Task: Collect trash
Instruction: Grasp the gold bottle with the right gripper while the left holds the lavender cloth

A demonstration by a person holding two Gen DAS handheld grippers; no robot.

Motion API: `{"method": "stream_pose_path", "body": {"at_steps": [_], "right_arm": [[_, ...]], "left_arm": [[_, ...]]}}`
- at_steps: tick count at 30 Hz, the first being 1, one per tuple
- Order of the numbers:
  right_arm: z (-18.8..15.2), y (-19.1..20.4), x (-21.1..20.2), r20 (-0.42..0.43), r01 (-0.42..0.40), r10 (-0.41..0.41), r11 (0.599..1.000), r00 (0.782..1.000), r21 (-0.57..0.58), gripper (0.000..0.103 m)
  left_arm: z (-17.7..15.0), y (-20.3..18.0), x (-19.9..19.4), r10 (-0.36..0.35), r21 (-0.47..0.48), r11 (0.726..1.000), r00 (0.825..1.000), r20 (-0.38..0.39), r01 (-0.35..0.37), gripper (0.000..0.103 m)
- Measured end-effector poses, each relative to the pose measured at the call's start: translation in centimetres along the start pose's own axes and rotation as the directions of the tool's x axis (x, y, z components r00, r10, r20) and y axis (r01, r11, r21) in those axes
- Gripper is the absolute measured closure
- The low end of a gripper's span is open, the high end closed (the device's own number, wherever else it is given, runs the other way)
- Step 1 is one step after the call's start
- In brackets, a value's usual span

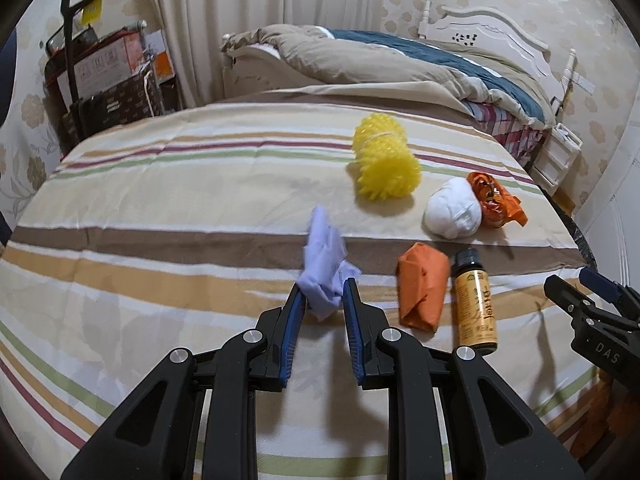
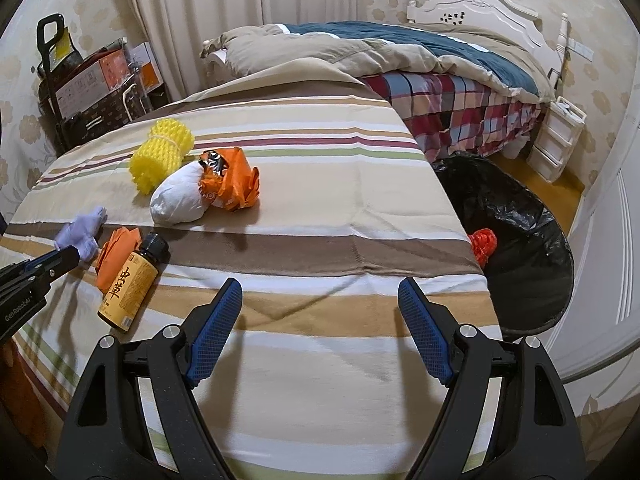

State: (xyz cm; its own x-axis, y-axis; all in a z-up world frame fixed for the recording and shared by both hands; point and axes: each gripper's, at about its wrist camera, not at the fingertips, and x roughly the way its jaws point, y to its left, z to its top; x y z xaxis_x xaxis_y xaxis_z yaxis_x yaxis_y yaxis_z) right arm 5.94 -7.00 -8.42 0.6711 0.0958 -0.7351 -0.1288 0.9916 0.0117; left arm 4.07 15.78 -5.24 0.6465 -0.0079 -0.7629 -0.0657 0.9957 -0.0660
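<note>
Fingers [image 1: 298, 300] of the left gripper [image 1: 323, 292] are clamped on a crumpled pale lavender tissue [image 1: 322, 258], which sticks up above the tips, over the striped cloth [image 1: 160, 208]. Left wrist view, to its right: a folded orange paper [image 1: 422, 290] touching an amber bottle with black cap [image 1: 476, 304] lying on its side. Farther back sit a white wad [image 1: 452, 208] pressed against a crumpled orange wrapper [image 1: 496, 200], and behind them a yellow spiky foam roll [image 1: 386, 162]. Right gripper [image 1: 592, 300] pokes in from the right edge.

Right wrist view: right gripper [image 2: 320, 292] has its blue-padded fingers [image 2: 216, 328] spread wide, nothing between them, hovering above the near edge of the striped cloth [image 2: 320, 208]. Bottle [image 2: 132, 280] lies at left beside the orange paper [image 2: 114, 254]; the left gripper [image 2: 60, 260] is at the left edge with the tissue [image 2: 82, 234]. White wad [image 2: 180, 200], orange wrapper [image 2: 230, 182] and yellow roll [image 2: 162, 152] sit mid-cloth. Off the right edge of the cloth, lower down, a bin with a black liner [image 2: 520, 216] holds a red-orange mesh ball [image 2: 482, 244]. Behind: a bed with rumpled quilt [image 2: 360, 52].
</note>
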Motion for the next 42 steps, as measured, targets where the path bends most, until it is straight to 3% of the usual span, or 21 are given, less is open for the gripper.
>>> {"method": "stream_pose_path", "body": {"at_steps": [1, 3, 8, 16, 19, 34, 42], "right_arm": [[0.0, 0.1, 0.0, -0.001, 0.001, -0.001, 1.0, 1.0, -0.002, 0.025], [0.0, 0.2, 0.0, -0.004, 0.002, -0.002, 1.0, 1.0, -0.005, 0.025], [0.0, 0.5, 0.2, -0.012, 0.002, -0.002, 1.0, 1.0, -0.013, 0.025], [0.0, 1.3, 0.3, -0.017, -0.001, 0.0, 1.0, 1.0, -0.029, 0.025], [0.0, 1.7, 0.3, -0.013, -0.002, 0.002, 0.999, 1.0, -0.033, 0.025], [1.0, 6.9, -1.3, 0.027, -0.06, 0.063, 0.992, 0.998, -0.112, 0.025], [1.1, 9.5, -0.4, 0.002, -0.078, 0.079, 0.985, 0.997, -0.155, 0.025]], "left_arm": [[0.0, 0.2, 0.1, -0.004, -0.009, 1.0, 1.0, -0.005, 0.004, 0.073], [0.0, 0.5, 0.1, -0.005, -0.022, 1.0, 1.0, -0.005, 0.004, 0.054], [0.5, 0.8, 0.5, 0.001, -0.028, 1.0, 1.0, -0.004, -0.001, 0.044], [1.4, 1.6, 2.0, -0.003, -0.03, 1.0, 0.999, -0.045, 0.002, 0.045], [1.3, 1.6, 2.0, 0.018, -0.002, 1.0, 0.999, -0.034, -0.018, 0.065], [-0.2, 3.2, 0.2, 0.037, 0.01, 0.999, 0.999, -0.006, -0.037, 0.065], [-0.3, 4.5, -0.1, 0.05, -0.017, 0.999, 0.999, 0.001, -0.05, 0.065]]}}
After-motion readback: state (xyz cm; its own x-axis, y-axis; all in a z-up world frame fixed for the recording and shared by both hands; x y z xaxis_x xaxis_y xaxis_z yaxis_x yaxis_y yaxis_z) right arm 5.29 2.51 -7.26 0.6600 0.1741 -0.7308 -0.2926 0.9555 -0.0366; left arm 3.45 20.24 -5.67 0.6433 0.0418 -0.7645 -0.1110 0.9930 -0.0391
